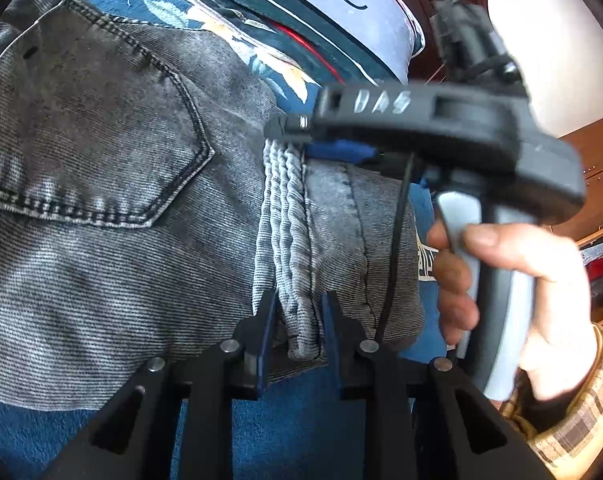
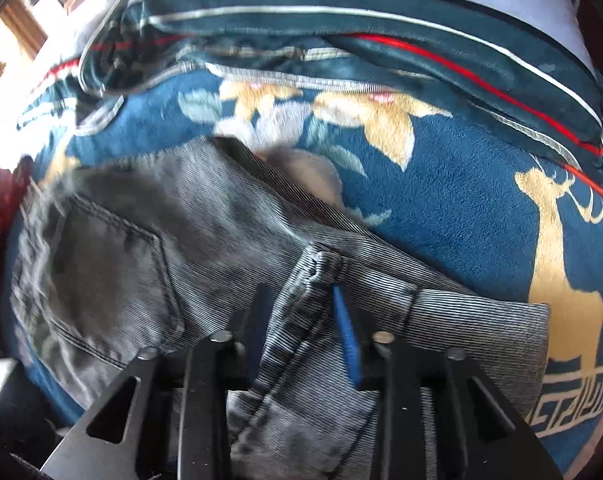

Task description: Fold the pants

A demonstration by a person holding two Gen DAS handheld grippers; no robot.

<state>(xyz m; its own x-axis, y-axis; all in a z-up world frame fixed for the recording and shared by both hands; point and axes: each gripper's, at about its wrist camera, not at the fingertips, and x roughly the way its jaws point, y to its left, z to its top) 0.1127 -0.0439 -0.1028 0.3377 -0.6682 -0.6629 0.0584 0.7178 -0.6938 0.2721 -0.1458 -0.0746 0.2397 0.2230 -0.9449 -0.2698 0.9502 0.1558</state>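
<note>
- One pair of grey denim pants (image 1: 101, 208) is lying on a blue blanket (image 2: 461, 216) printed with flowers and one gold deer (image 2: 557, 264).
- The left gripper (image 1: 299, 308) is pinching a stack of folded hems, its two fingers narrow around the fabric.
- The right gripper (image 2: 301, 312) is clamping a bunched seam of the pants.
- One back pocket (image 1: 113, 140) is facing up.
- One hand (image 1: 521, 292) is squeezing the right gripper's handle.

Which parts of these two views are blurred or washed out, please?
Left wrist view: the right hand-held gripper is motion-blurred and the upper right corner is overexposed, while the jeans are sharp. Right wrist view: the jeans' pocket area is smeared, with glare at the left edge.
</note>
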